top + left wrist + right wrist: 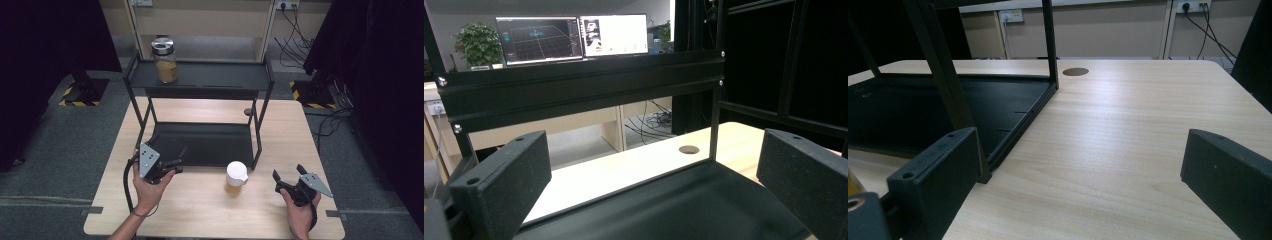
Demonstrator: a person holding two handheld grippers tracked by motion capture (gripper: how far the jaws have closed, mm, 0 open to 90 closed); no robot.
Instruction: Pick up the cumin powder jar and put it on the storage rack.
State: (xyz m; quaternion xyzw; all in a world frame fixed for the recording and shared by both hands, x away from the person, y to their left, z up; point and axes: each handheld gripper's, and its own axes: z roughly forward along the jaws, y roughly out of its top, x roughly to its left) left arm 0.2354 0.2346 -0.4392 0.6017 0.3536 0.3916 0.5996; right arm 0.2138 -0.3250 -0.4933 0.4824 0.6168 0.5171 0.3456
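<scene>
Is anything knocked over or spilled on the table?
Nothing stands out. The white-lidded jar stands upright on the table, the other jar upright on the rack's top shelf. No spills. Both grippers, left and right, are open and hold nothing.

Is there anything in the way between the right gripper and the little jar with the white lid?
No. Only bare table lies between the right gripper and the white-lidded jar. Its fingers stand open, and the black shelf rack sits behind the jar, off that path.

Spread tongs (654,185) over black shelf (684,205)
</scene>
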